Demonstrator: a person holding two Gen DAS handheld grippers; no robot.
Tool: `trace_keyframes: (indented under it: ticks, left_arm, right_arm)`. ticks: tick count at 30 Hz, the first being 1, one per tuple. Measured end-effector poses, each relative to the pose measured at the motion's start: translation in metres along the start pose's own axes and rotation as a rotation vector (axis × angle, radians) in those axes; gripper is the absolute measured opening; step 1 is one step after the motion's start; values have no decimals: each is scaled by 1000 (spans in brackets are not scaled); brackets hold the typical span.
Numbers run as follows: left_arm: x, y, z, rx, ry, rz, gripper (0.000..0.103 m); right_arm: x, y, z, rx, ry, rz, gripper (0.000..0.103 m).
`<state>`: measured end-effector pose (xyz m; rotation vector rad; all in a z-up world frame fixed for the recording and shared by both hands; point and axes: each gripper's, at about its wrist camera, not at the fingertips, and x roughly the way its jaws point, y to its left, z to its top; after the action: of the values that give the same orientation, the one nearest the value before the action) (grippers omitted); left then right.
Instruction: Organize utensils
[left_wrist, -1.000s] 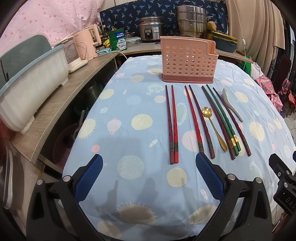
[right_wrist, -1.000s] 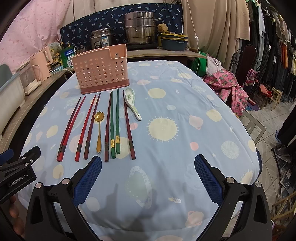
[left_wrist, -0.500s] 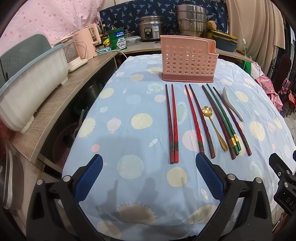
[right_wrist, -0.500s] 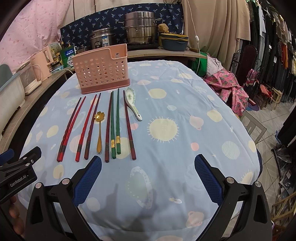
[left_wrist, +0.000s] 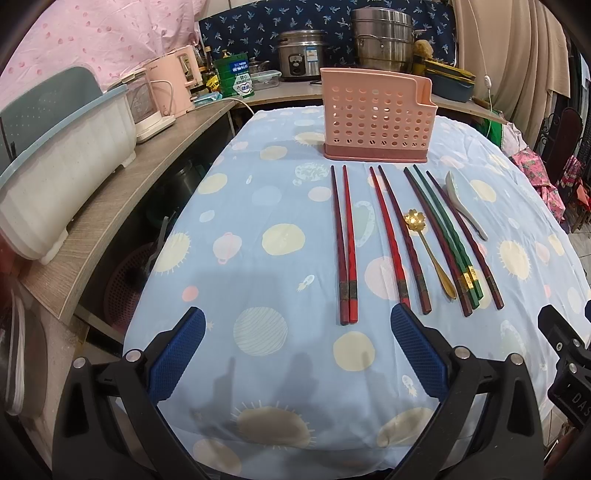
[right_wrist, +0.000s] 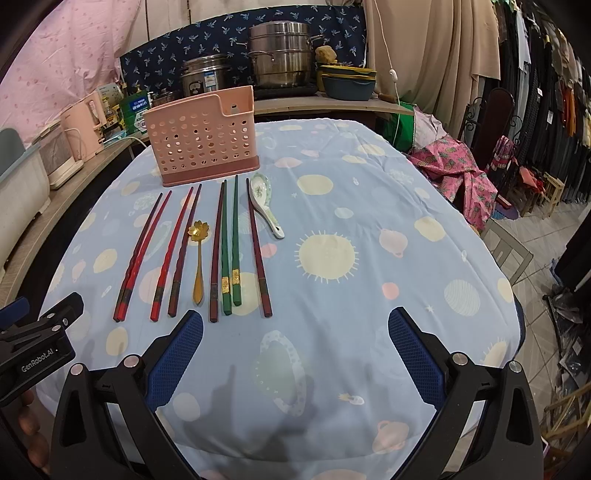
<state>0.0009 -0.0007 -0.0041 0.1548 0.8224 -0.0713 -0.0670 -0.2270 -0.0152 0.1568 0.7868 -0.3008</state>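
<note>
A pink perforated utensil basket (left_wrist: 376, 118) (right_wrist: 201, 142) stands at the far side of the table. In front of it lie several red and dark chopsticks (left_wrist: 347, 243) (right_wrist: 142, 254), a green pair (left_wrist: 445, 232) (right_wrist: 231, 240), a gold flower-headed spoon (left_wrist: 430, 253) (right_wrist: 198, 258) and a white ceramic spoon (left_wrist: 463, 205) (right_wrist: 266, 203). My left gripper (left_wrist: 297, 334) is open and empty, just short of the near ends of the red chopsticks. My right gripper (right_wrist: 295, 332) is open and empty, near the ends of the green chopsticks.
The table has a blue patterned cloth (left_wrist: 258, 206) (right_wrist: 369, 221). A wooden shelf with a white tub (left_wrist: 55, 173) and pink kettle (left_wrist: 173, 86) runs along the left. Steel pots (right_wrist: 284, 61) stand behind the basket. A chair and clothes (right_wrist: 454, 173) are to the right.
</note>
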Motion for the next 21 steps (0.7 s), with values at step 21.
trace_keyframes:
  ticks: [21]
  left_arm:
    - [1,1,-1,-1,4,-1,96]
  right_arm:
    - [2,1,-1,0,1,1,96]
